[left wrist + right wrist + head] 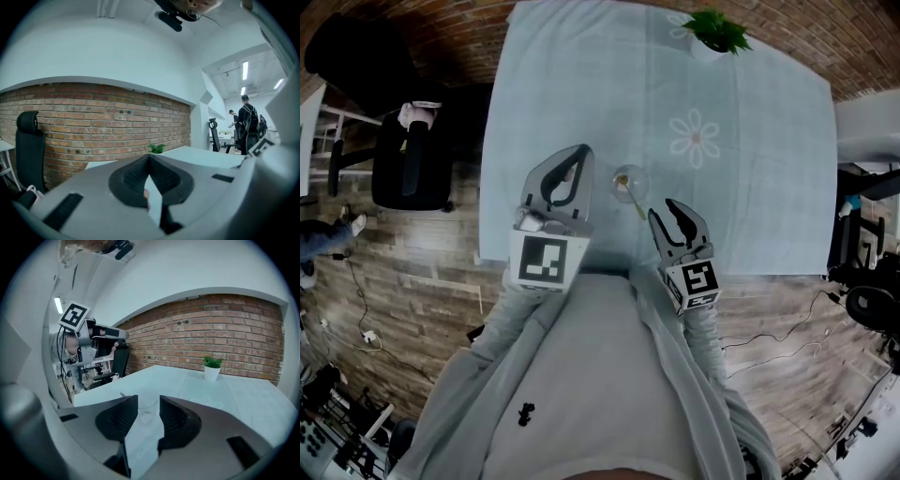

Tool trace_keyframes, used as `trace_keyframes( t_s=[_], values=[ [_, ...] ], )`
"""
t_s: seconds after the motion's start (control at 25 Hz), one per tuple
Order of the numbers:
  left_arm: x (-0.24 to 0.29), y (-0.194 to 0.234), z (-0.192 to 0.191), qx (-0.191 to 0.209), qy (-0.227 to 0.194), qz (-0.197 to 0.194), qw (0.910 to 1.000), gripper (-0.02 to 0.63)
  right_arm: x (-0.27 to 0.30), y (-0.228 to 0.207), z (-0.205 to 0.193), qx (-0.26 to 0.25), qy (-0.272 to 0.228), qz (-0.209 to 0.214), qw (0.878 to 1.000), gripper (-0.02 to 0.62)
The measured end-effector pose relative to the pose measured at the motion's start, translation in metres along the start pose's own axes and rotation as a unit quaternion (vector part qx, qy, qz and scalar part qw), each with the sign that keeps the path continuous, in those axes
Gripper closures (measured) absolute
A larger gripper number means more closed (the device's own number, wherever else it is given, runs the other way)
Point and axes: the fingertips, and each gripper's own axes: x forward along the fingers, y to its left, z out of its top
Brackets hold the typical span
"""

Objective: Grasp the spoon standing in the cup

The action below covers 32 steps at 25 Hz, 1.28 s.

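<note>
Jaws of my right gripper stand apart, nothing between the pads, just short of the glass cup on the table; my left gripper hangs nearby, jaws together. The spoon stands in the cup, its handle leaning over the rim toward my right gripper and ending just beside the jaws, outside their gap

Head view looks steeply down on the desk; both gripper views face across it, sharing the plant.

Pale blue tablecloth with white daisy print, red-brown brick wall, green plant, grey right tool
</note>
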Motion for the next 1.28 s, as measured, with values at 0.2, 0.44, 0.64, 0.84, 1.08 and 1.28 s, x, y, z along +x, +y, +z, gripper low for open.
trace_keyframes(
  t_s=[0.2,0.44,0.64,0.84,1.08,1.28],
  values=[
    [0.0,0.001,-0.002,-0.002,0.002,0.004,1.0,0.588,0.006,0.019,-0.008,-0.038,0.004,0.037,0.999,0.442],
    [-0.003,0.001,-0.005,0.0,0.006,0.007,1.0,0.588,0.016,0.031,-0.011,-0.054,0.004,0.053,0.997,0.442],
    [-0.005,0.002,-0.005,-0.001,0.007,0.01,0.9999,0.588,0.028,0.035,-0.007,-0.073,0.0,0.064,0.995,0.442],
    [-0.008,0.004,-0.009,-0.004,0.01,0.015,0.9998,0.588,0.038,0.033,-0.005,-0.09,0.002,0.066,0.994,0.443],
    [-0.011,0.006,-0.01,-0.006,0.011,0.017,0.9998,0.588,0.037,0.031,-0.007,-0.088,-0.001,0.058,0.994,0.466],
    [-0.009,0.007,-0.01,-0.004,0.01,0.014,0.9998,0.588,0.035,0.028,-0.008,-0.092,-0.001,0.047,0.995,0.534]
  ],
)
